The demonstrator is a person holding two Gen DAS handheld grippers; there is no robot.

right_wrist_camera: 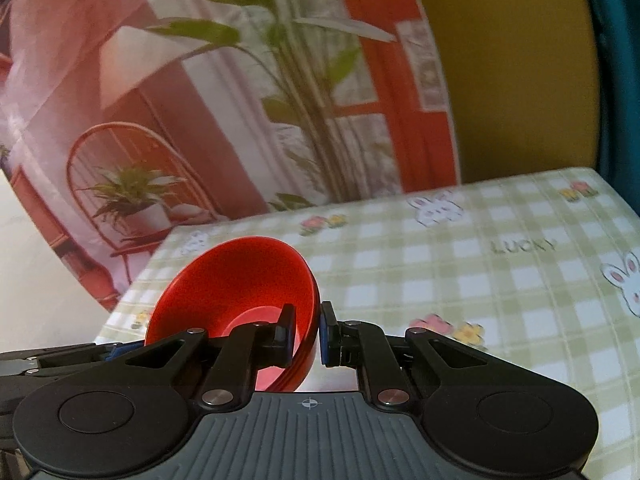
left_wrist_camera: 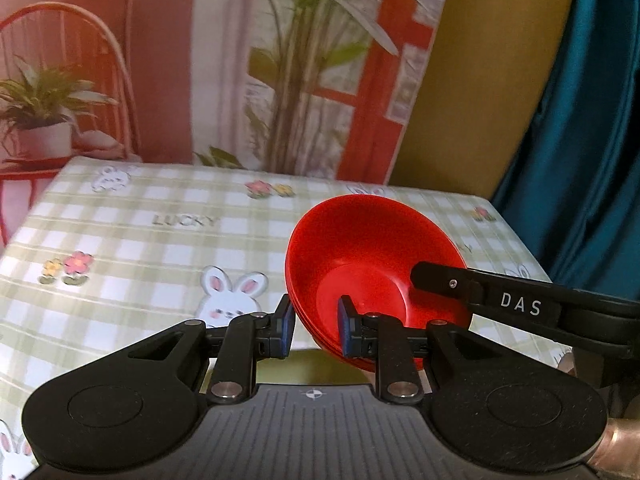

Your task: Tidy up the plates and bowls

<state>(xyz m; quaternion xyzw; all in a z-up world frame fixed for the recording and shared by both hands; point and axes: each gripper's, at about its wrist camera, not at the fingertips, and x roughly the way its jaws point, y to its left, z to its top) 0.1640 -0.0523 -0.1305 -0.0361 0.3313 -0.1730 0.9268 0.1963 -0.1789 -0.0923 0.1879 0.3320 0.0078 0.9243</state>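
Holding a stack of red bowls between both grippers, you are carrying it tilted above the bench, which is covered in a green checked cloth printed with rabbits and flowers. In the left wrist view, layered rims show at the lower edge, so this looks like several bowls nested together; how many, the pictures cannot settle.

As for progress, the nesting seems done, and what is left is judged to be setting the stack down in its place. No plates are showing in either view, so their state cannot be told. The visible part of the cloth carries nothing else.

Your left gripper is pinching the near rim of the stack, one blue pad outside the wall and one inside. Your right gripper is doing the same on the opposite rim, its fingers drawn close with only the thin wall between them. Both are pointing forward and somewhat downward, and the right one is reaching across into the left view as a black bar.

Behind the bench, a printed backdrop with plants and a red chair is hanging.
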